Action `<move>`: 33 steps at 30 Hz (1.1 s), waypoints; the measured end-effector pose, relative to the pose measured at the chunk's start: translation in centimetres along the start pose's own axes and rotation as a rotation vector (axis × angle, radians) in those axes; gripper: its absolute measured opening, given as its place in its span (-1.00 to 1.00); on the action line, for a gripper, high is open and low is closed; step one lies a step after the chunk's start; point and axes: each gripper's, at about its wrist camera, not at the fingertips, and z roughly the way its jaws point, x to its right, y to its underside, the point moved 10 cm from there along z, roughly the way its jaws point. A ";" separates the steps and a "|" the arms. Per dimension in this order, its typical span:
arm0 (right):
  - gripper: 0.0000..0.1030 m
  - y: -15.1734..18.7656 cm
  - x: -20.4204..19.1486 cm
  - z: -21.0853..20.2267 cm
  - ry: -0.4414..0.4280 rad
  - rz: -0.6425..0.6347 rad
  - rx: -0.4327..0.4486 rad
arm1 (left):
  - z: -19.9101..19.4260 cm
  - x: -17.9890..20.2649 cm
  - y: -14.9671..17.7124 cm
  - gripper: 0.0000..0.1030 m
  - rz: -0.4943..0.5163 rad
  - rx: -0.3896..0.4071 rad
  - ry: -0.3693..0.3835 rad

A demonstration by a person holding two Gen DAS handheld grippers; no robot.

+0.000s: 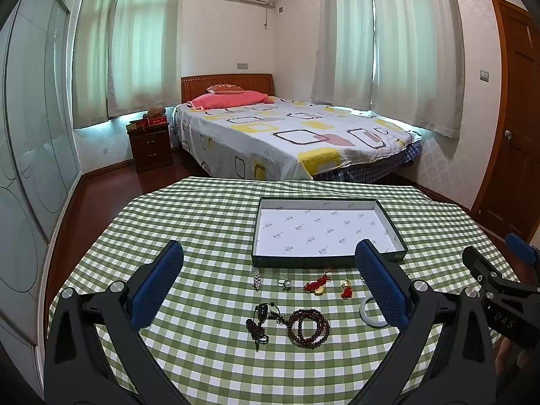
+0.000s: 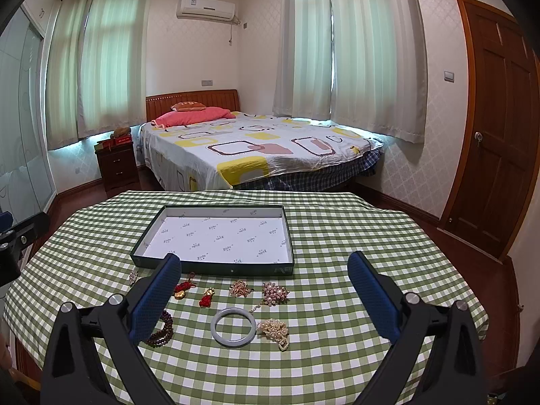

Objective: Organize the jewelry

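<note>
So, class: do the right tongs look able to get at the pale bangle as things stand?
Probably yes. The right tongs stand open, and the pale bangle lies flat on the tablecloth between the fingers' line, apart from the pearl strand.

In your left wrist view the right-hand blue finger (image 1: 379,283) covers half of the pale bangle (image 1: 370,311) and whatever lies behind it. In your right wrist view the left-hand finger (image 2: 155,298) hides most of the dark bead bracelet (image 2: 163,330). The print inside the tray (image 2: 216,271) is too small to read.
</note>
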 end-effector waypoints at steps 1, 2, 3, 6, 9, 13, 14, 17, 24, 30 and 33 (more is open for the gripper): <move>0.87 0.0 0.1 0.0 -0.001 0.001 0.000 | 0.0 -0.1 0.0 0.92 -0.001 0.001 -0.001; 0.87 0.0 0.0 0.0 -0.002 0.001 0.000 | 0.1 -0.1 0.1 0.92 -0.001 0.000 0.000; 0.87 0.0 0.1 0.0 -0.002 0.001 0.000 | 0.1 0.0 0.1 0.92 -0.001 0.000 0.000; 0.87 -0.1 0.1 0.1 -0.002 0.001 0.001 | 0.2 -0.1 0.2 0.92 -0.002 -0.001 0.000; 0.87 -0.1 0.0 0.1 -0.002 0.001 0.000 | 0.3 -0.2 0.2 0.92 -0.006 -0.003 0.002; 0.87 0.0 0.0 0.1 -0.002 0.002 0.001 | 0.2 -0.2 0.2 0.92 -0.005 -0.002 0.000; 0.87 -0.1 0.0 0.2 -0.003 0.001 0.002 | 0.3 -0.3 0.3 0.92 -0.007 -0.003 0.001; 0.87 -0.1 0.0 0.2 -0.003 0.000 0.002 | 0.3 -0.4 0.3 0.92 -0.011 -0.002 0.001; 0.87 -0.1 -0.2 0.4 -0.006 0.000 -0.002 | 0.4 -0.5 0.5 0.92 -0.015 -0.008 0.005; 0.87 0.0 -0.1 0.4 -0.009 0.000 0.001 | 0.5 -0.4 0.5 0.92 -0.017 -0.007 0.007; 0.87 0.0 -0.1 0.4 -0.007 0.001 0.002 | 0.5 -0.5 0.5 0.92 -0.019 -0.008 0.008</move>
